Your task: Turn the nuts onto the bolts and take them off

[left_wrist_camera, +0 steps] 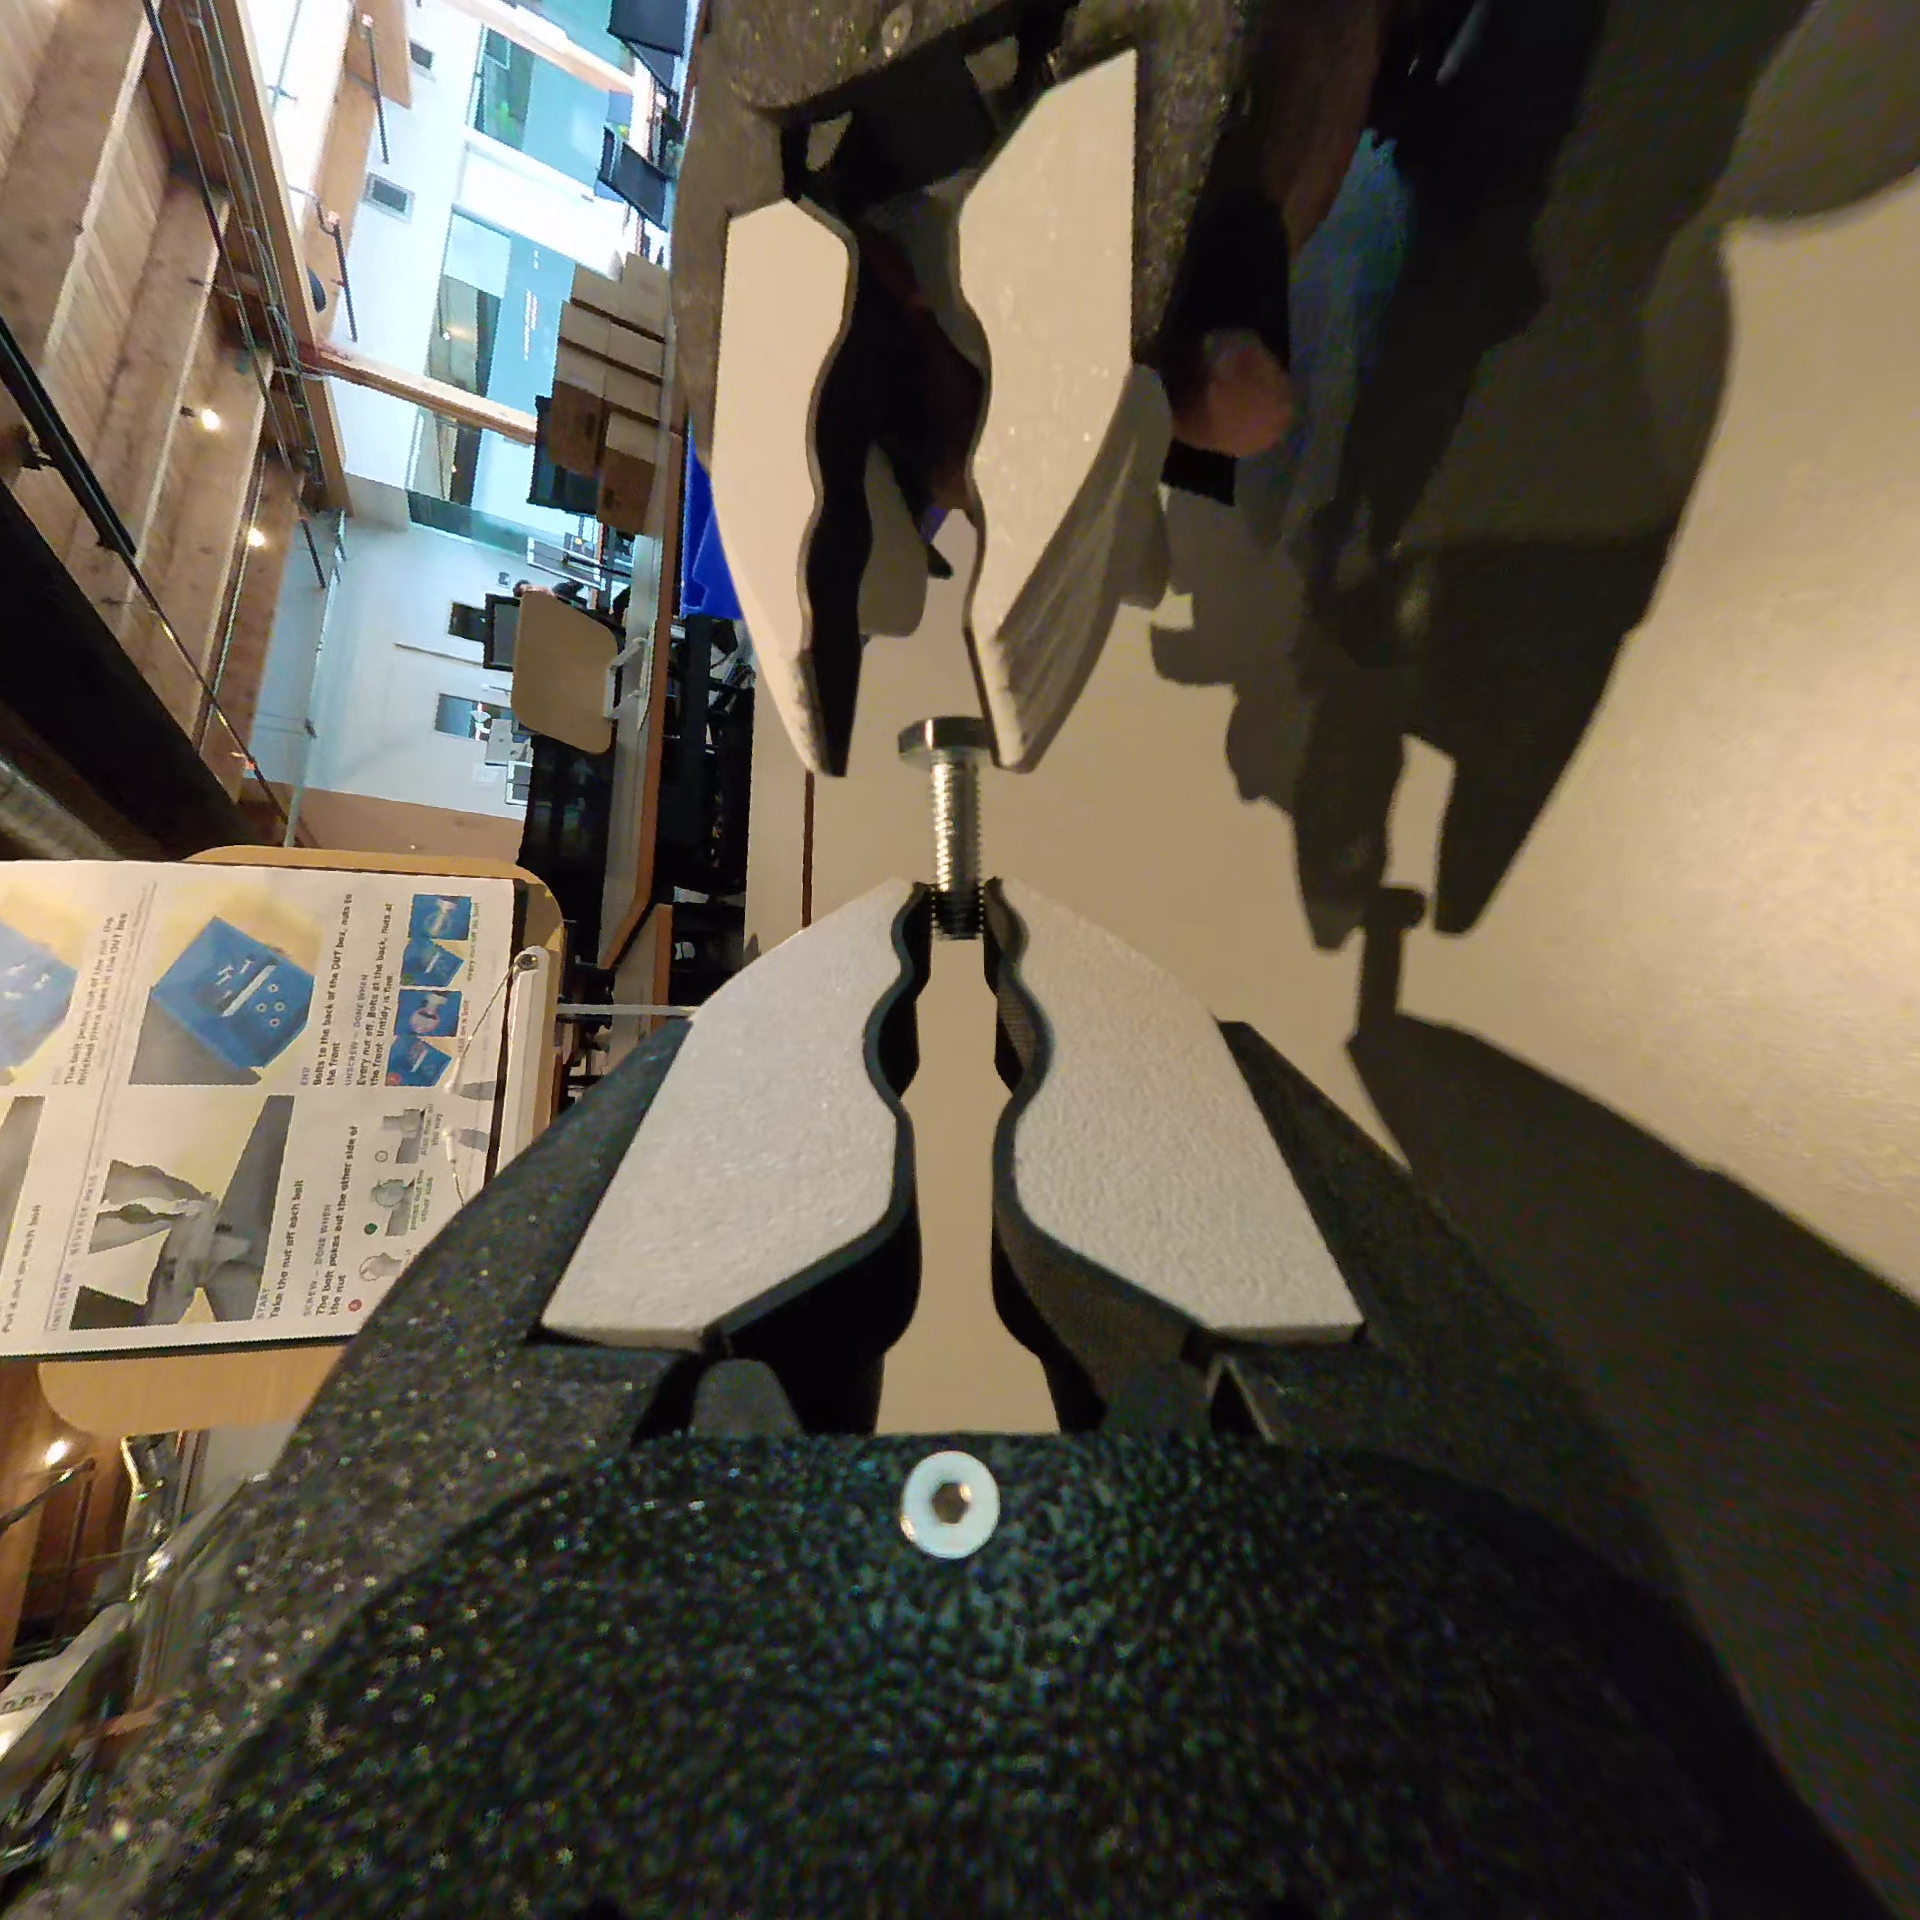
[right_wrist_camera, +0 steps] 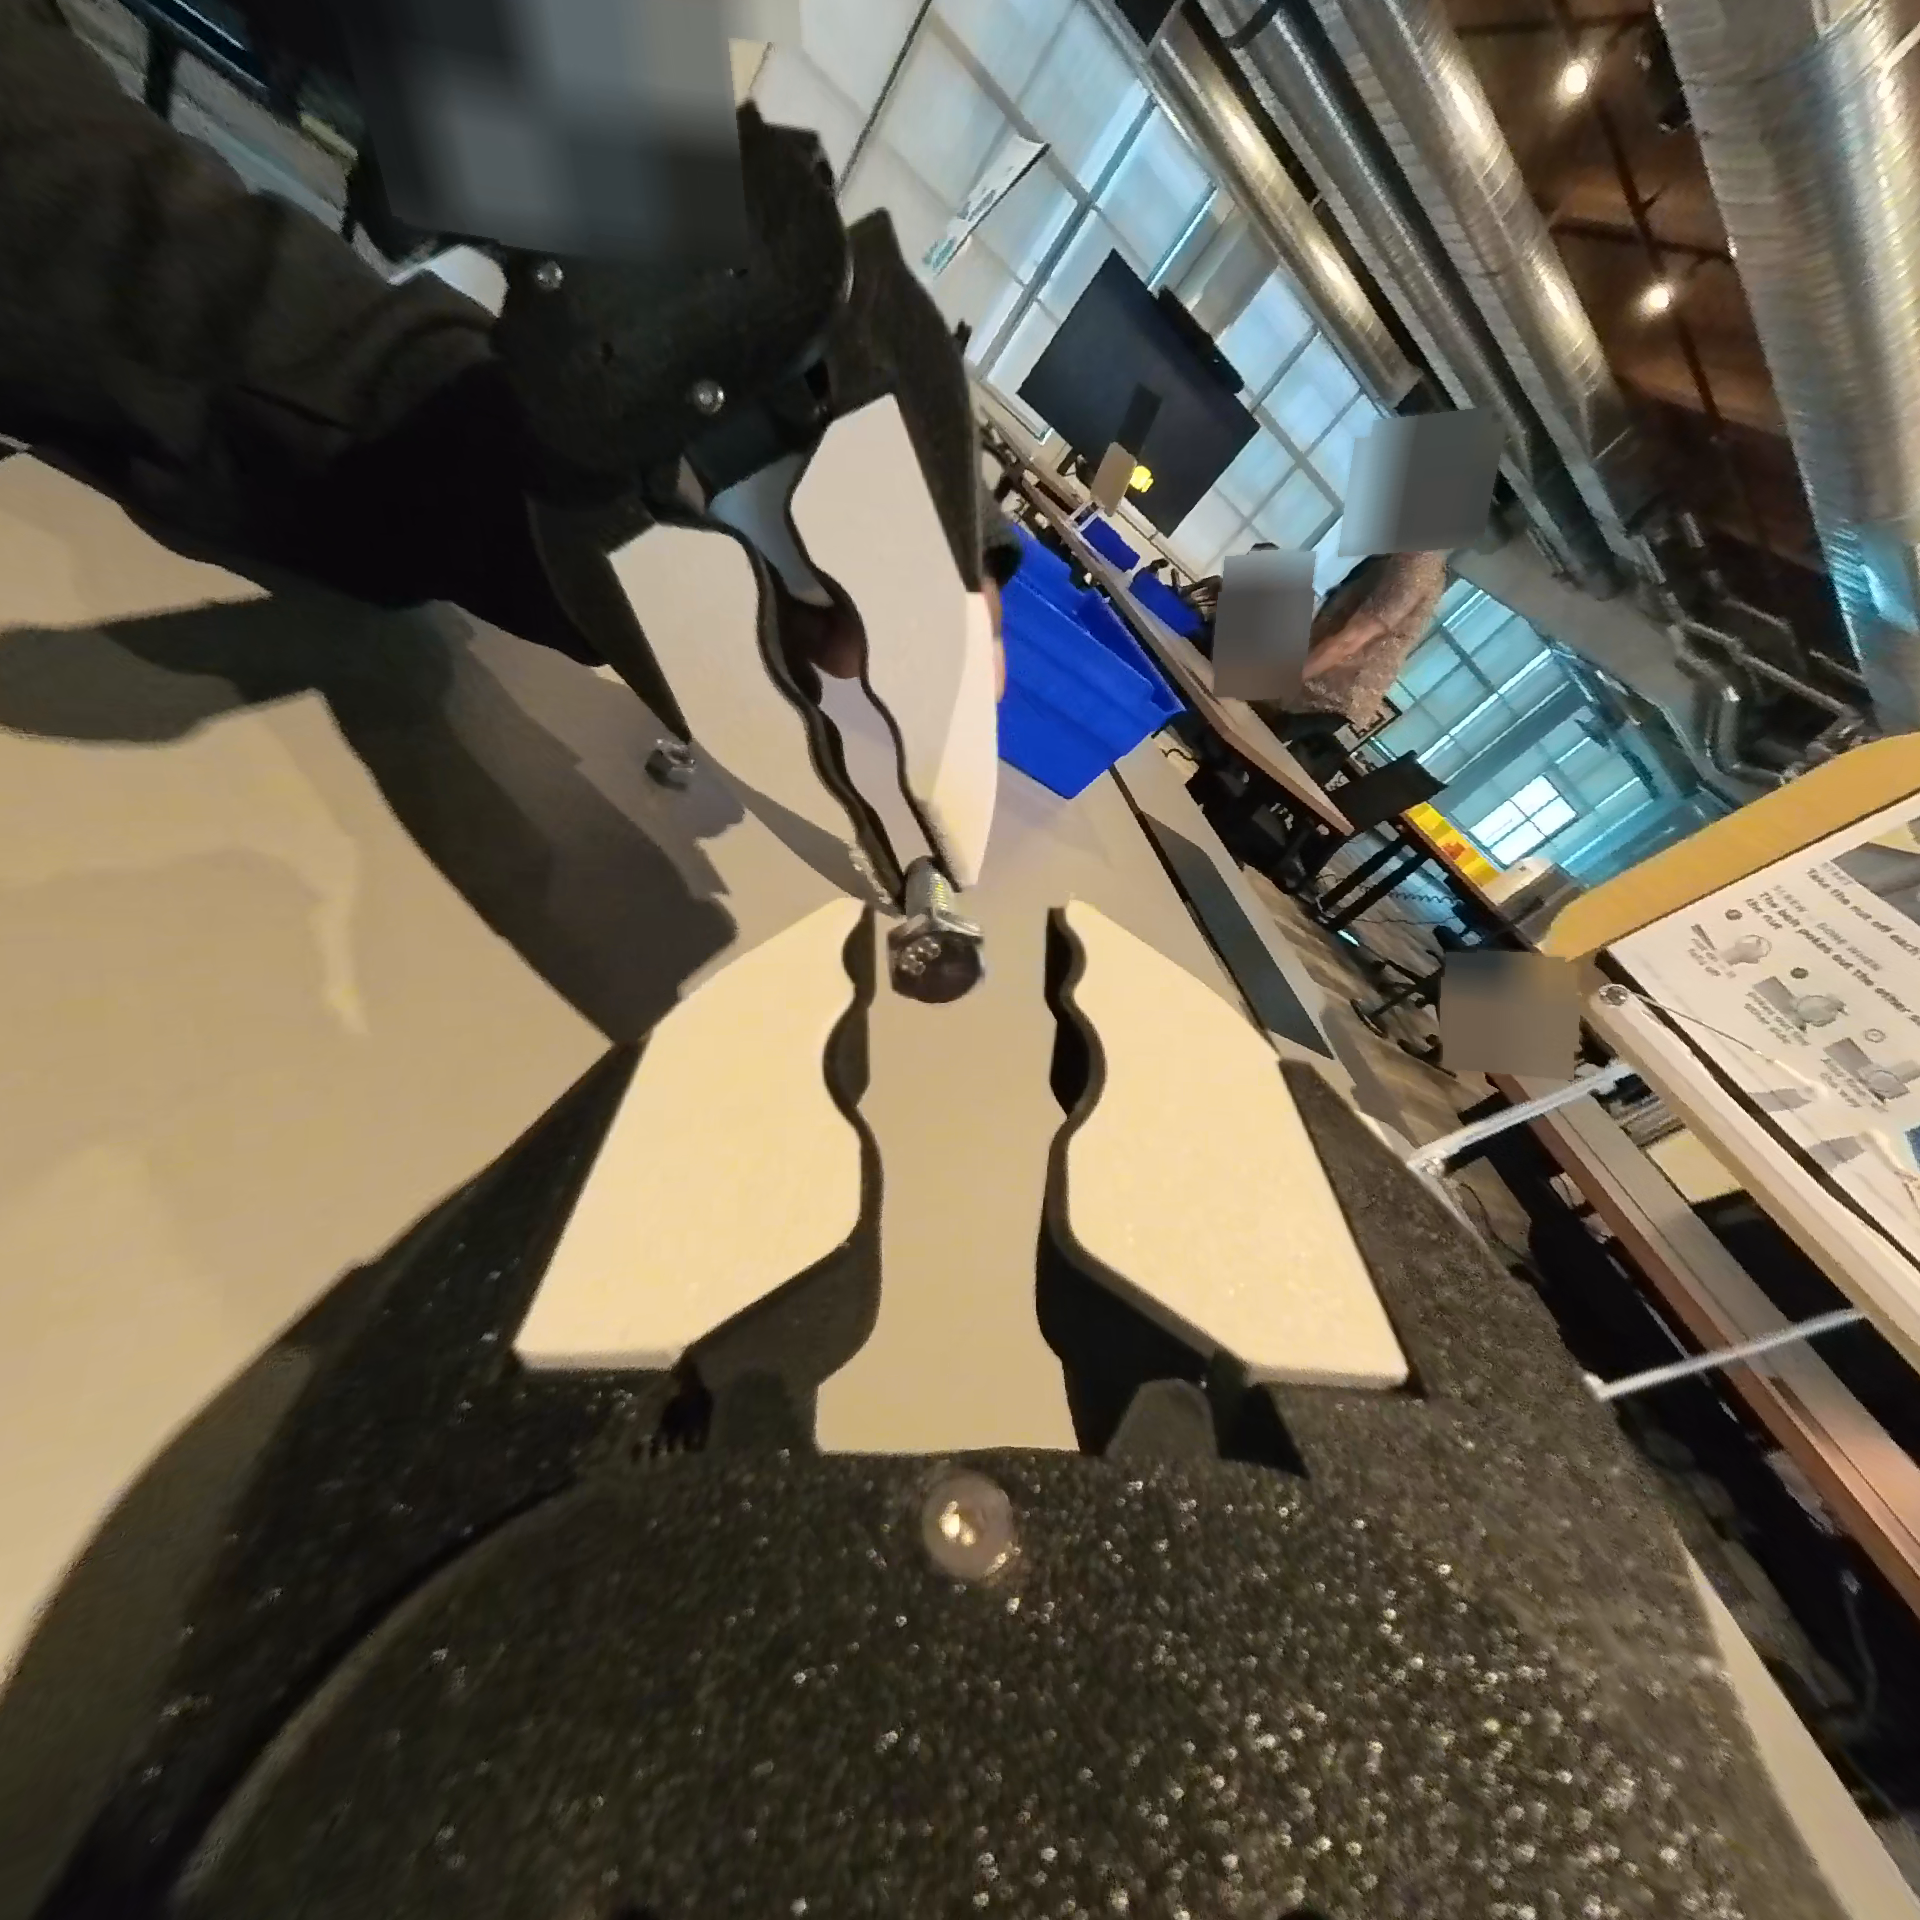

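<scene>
Presently: bolt [left_wrist_camera: 954, 821] — one, steel, hex-headed, held in the air above the tabletop [left_wrist_camera: 1558, 727], threaded end clamped in the left hand-held gripper [left_wrist_camera: 954, 914]. Long axis runs straight on from that gripper's fingers, head pointing away. Right hand-held gripper [right_wrist_camera: 956, 935] — spread apart, head lying between its tips, unclamped. Loose nut [right_wrist_camera: 670, 767] — on the tabletop, far left.

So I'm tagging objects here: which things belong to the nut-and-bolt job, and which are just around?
In the job:
- bolt, threaded end clamped in the left gripper
- right gripper, open around the bolt head
- loose nut on the table

Just around:
- blue bins
- instruction sheet
</scene>
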{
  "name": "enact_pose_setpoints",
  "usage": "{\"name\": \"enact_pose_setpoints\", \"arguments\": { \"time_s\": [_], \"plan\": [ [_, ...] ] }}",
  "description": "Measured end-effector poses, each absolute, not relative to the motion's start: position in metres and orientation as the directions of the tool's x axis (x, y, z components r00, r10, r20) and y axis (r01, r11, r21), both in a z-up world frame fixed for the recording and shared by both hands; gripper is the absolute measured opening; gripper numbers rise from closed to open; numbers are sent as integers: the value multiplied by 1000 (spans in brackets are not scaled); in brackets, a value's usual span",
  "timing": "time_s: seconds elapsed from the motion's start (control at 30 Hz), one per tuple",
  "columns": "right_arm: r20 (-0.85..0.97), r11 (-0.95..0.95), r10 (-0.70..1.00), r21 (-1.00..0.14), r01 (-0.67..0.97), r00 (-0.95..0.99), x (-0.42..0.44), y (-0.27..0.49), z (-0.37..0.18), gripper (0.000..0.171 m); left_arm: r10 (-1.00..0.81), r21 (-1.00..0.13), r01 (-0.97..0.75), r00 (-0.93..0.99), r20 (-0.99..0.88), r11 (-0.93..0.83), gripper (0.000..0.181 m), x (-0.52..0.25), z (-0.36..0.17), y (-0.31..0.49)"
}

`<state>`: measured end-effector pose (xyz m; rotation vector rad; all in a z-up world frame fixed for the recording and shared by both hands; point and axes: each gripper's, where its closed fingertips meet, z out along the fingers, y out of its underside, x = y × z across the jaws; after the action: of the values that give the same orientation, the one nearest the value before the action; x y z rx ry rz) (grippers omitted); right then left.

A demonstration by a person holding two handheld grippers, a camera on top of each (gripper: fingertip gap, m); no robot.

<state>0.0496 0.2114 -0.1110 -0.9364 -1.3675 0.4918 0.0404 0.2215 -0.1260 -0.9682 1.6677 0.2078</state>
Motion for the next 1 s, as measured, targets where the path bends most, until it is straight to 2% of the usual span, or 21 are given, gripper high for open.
{"name": "enact_pose_setpoints", "arguments": {
  "time_s": [1.0],
  "plan": [
    [643,581,746,-755,303,171,70,200,-121,33,-437,-277,-684,-68,-897,675,9,55,-128,210]
  ]
}}
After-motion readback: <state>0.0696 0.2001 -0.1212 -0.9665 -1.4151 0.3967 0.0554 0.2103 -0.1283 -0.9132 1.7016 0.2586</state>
